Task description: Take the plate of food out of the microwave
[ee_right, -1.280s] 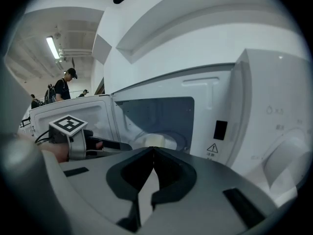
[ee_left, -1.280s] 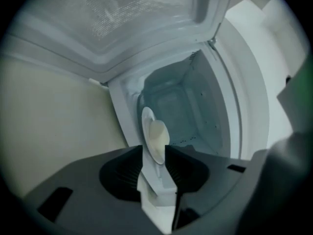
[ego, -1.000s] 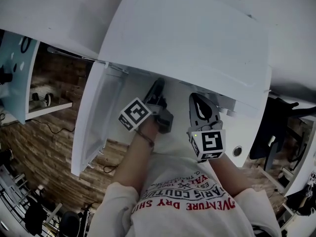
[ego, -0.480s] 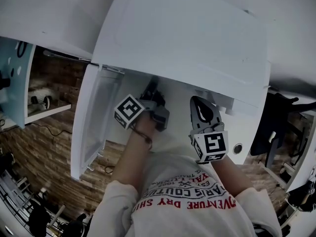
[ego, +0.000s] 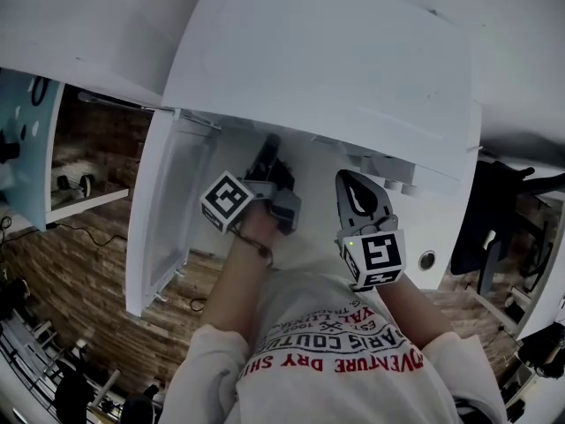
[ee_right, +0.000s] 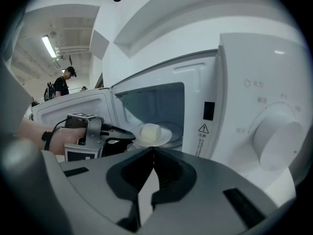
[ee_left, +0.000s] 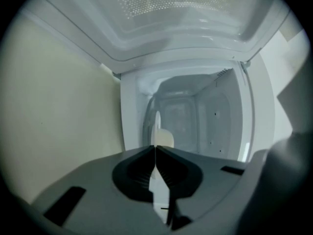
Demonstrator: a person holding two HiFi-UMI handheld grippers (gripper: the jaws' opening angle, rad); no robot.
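Microwave (ego: 353,69) stood with its door (ego: 168,210) swung open to the person's left. Left gripper (ee_left: 155,150) reached into the cavity mouth, turned on its side, with its jaws pressed together on the near rim of the plate (ee_right: 165,137). In the left gripper view the plate showed edge-on, as a thin white line running into the jaw tips. The food (ee_right: 150,132), one pale rounded lump, sat about mid-plate. The plate was at the front lower part of the cavity, just inside the opening. Couldn't tell if it was lifted off the cavity floor or resting on it. The person's left hand (ee_right: 35,132) gripped the handle, and the marker cube (ego: 231,201) was outside the microwave, by the door.

Right gripper (ee_right: 153,150) was held in front of the microwave, apart from the plate. Its jaws were pinched together tip to tip with nothing between them. It pointed at the opening, roughly where the cavity meets the control panel (ee_right: 254,106). A large round dial (ee_right: 274,142) was on that panel, right of the cavity. A warning triangle sticker (ee_right: 204,129) sat on the strip beside the opening.

A person (ee_right: 62,84) with a backpack stood far back on the left, under ceiling strip lights. In the head view the right gripper sat right of the left one, both below the microwave's top edge.
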